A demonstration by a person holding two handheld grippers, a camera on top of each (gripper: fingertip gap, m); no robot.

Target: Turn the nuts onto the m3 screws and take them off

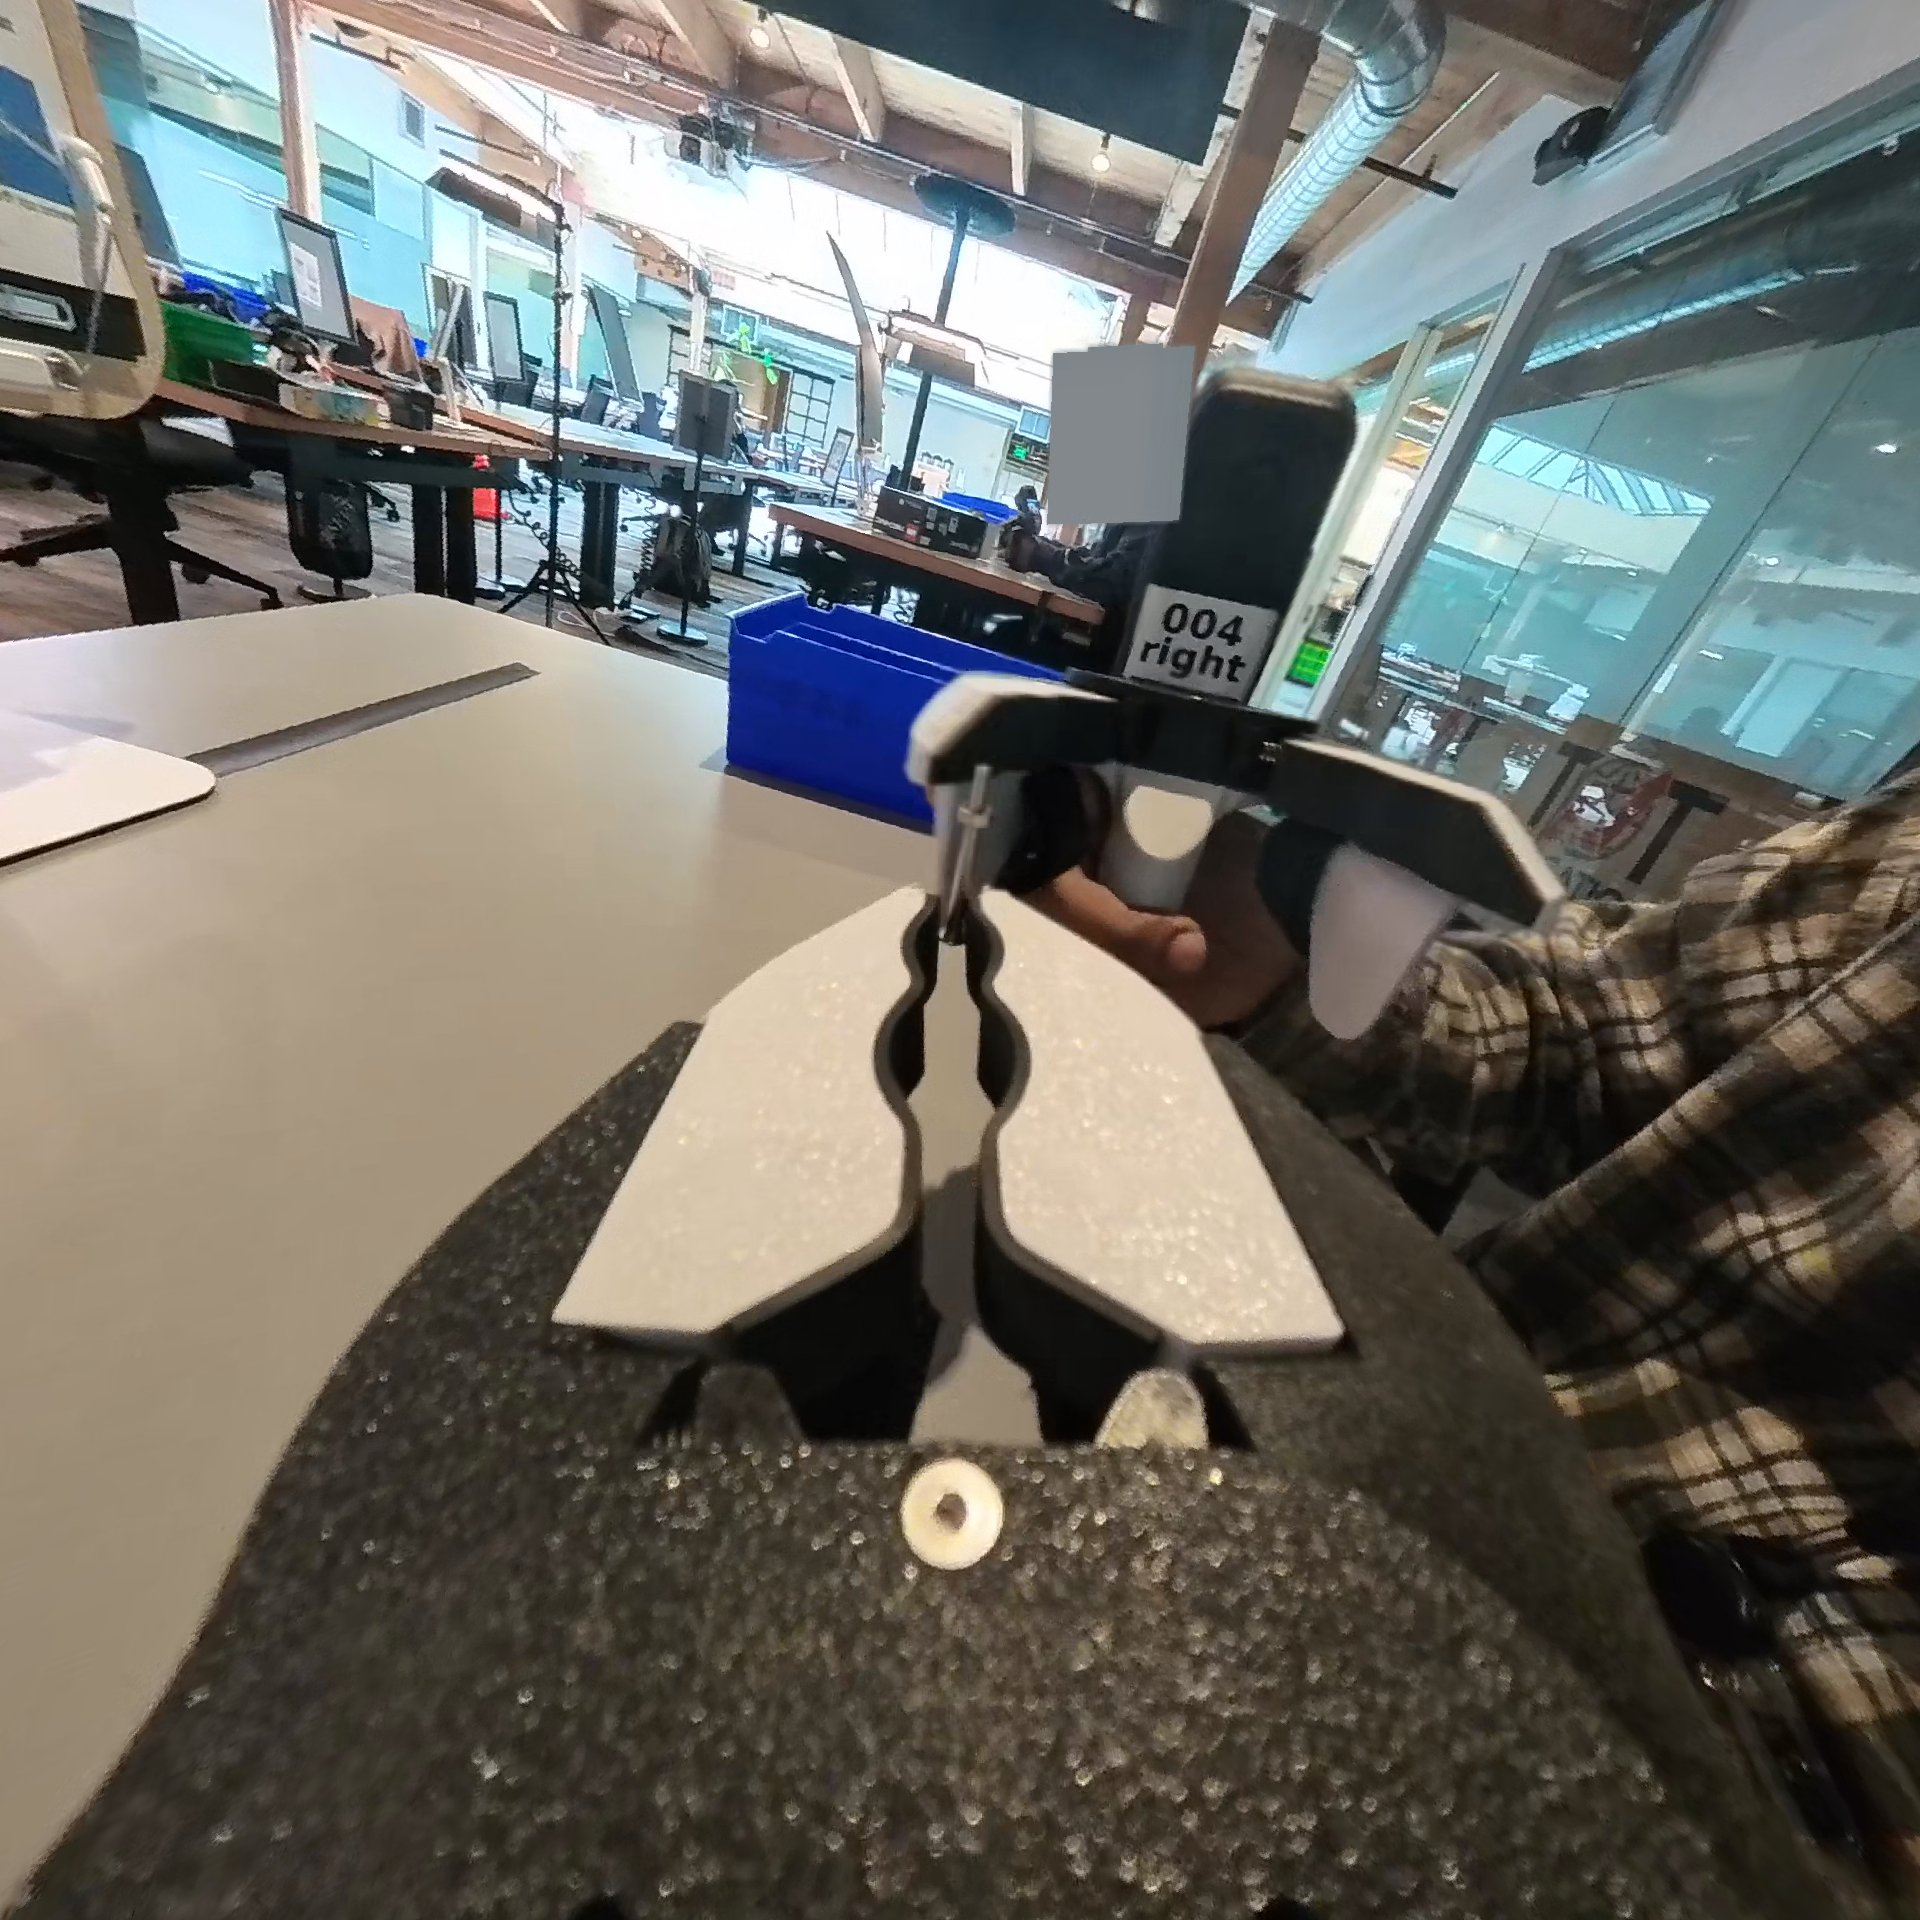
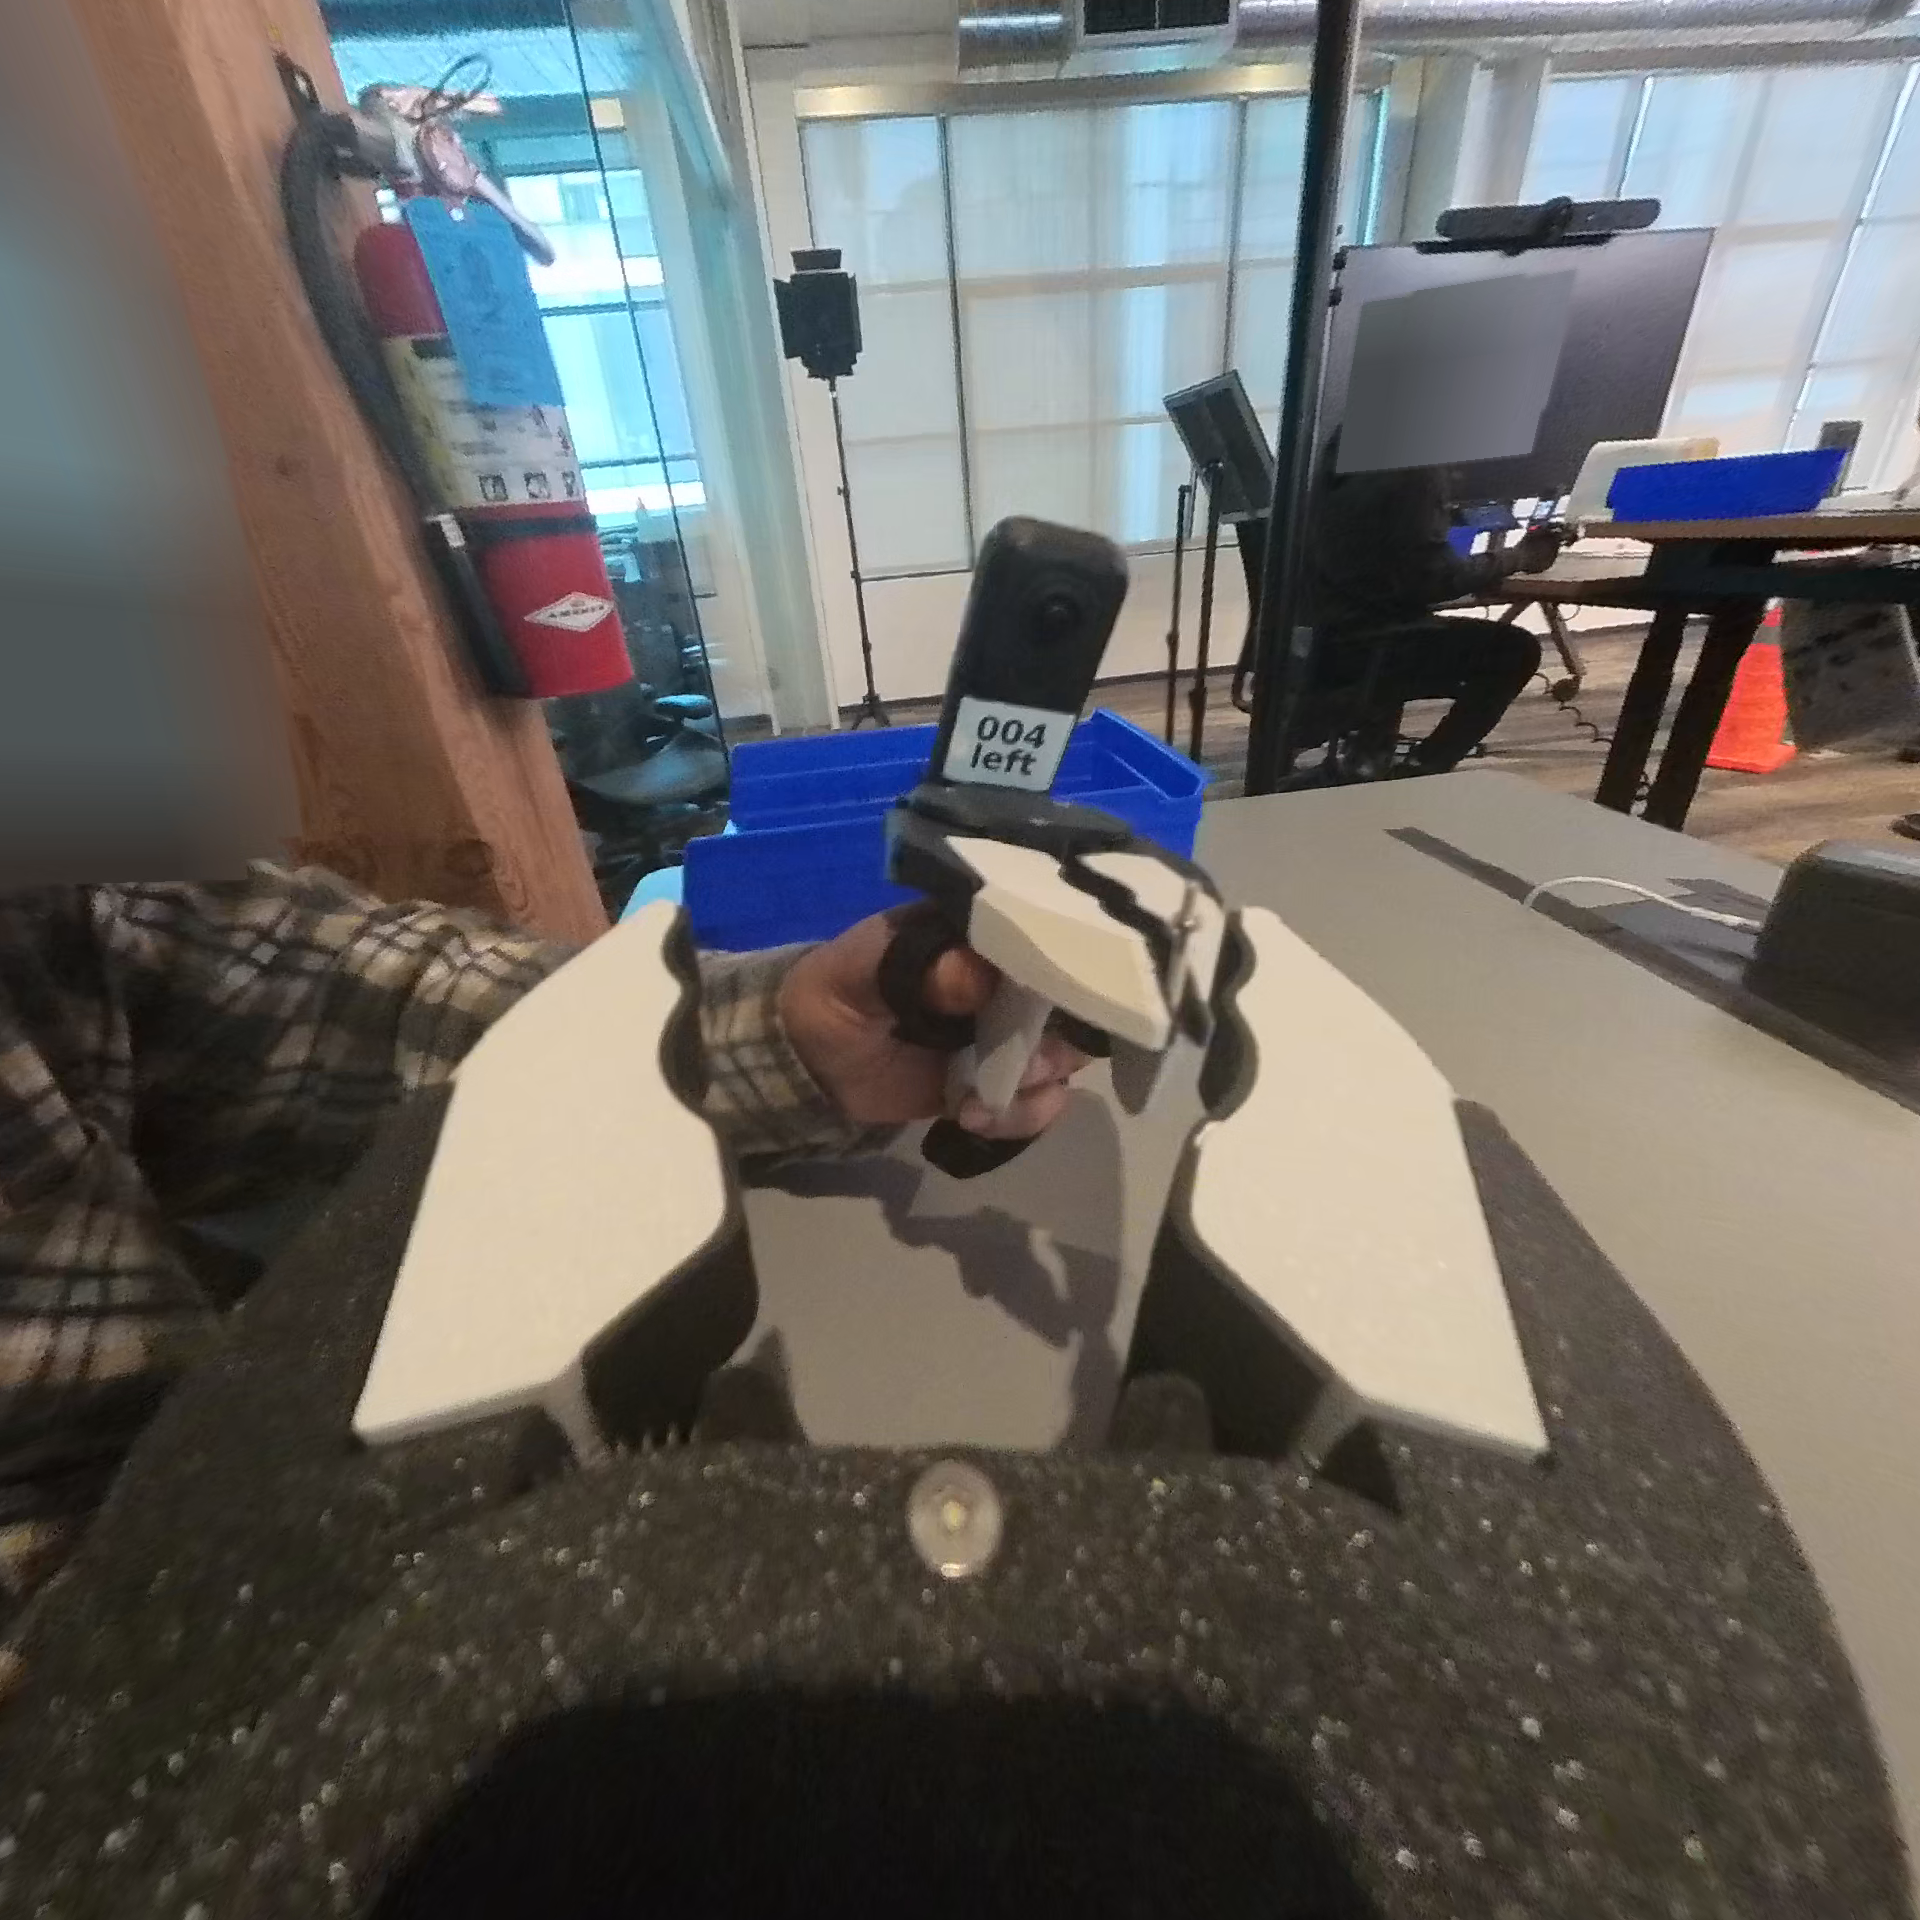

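While left claw (image 1: 951, 928) pinches screw (image 1: 962, 852) (nut unclear)

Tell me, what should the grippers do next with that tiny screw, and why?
Probably slide the right gripper sideways until the screw sits between its fingers, then close gently. The left gripper pinches the screw's lower end, but the right one is wide open, with the screw beside just one finger. I cannot make out a nut.

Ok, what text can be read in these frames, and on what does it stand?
I won't quote writing; here is where it stands:
White label on the right gripper: legible.
Matching label on the left gripper: legible.
Red fire extinguisher labels and its blue tag: mostly too small.
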